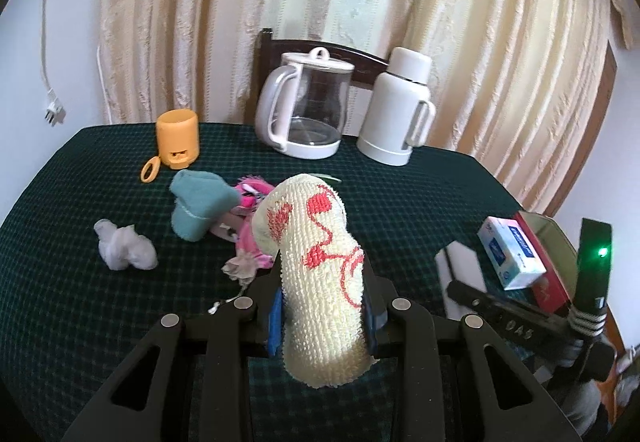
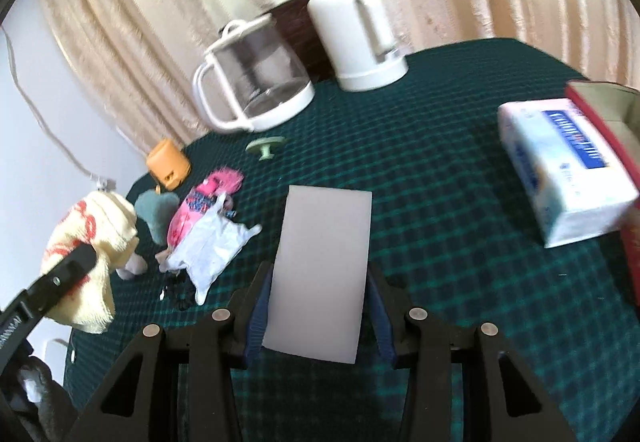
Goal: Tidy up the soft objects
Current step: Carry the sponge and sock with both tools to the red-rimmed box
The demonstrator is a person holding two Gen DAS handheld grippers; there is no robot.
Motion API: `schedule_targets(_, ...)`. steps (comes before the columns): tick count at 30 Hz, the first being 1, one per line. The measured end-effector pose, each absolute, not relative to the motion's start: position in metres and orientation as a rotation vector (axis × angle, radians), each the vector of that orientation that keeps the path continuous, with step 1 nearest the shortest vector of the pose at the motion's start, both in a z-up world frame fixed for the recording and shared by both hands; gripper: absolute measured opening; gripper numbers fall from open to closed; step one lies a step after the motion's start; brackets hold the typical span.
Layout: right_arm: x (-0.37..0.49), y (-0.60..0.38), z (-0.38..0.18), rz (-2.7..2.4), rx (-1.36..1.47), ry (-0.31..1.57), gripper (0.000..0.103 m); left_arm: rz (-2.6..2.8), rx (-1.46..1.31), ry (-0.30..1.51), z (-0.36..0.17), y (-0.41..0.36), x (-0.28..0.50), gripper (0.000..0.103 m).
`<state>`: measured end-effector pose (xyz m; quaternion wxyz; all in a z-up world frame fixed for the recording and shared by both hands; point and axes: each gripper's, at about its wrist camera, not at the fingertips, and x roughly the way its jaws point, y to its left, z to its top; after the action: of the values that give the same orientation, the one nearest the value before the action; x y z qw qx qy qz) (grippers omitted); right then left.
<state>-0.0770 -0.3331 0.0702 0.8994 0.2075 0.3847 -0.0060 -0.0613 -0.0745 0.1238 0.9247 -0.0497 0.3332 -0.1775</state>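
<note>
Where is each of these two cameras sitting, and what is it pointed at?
Left wrist view: sits on the left gripper, looking forward and down along its fingers at the cream knitted sock it clamps; the right gripper's side shows at the right edge.
Right wrist view: sits on the right gripper, looking down at the white flat card between its fingers; the left gripper's finger shows at left.
Shared: green checked tablecloth, glass kettle, white thermos, tissue pack.

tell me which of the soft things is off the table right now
The cream knit sock with red flamingos, clamped between the left gripper's fingers. The teal sock, white crumpled cloth and pink cloth all lie on the green tablecloth.
</note>
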Motion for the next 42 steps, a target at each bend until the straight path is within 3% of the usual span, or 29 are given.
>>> schedule_targets(25,-0.212,-0.52,0.111,-0.542,0.527,0.468,0.05,-0.637,0.089,0.673,0.143,-0.23,-0.089,0.031)
schedule_targets(30,-0.222,-0.544,0.101,-0.603,0.544,0.454,0.069,-0.705,0.119,0.687,0.144,-0.269,-0.092,0.031)
schedule_targets(42,-0.251,-0.567,0.095,-0.669,0.558,0.424,0.069,-0.879,0.156,0.722,0.142,-0.359,-0.097,0.031)
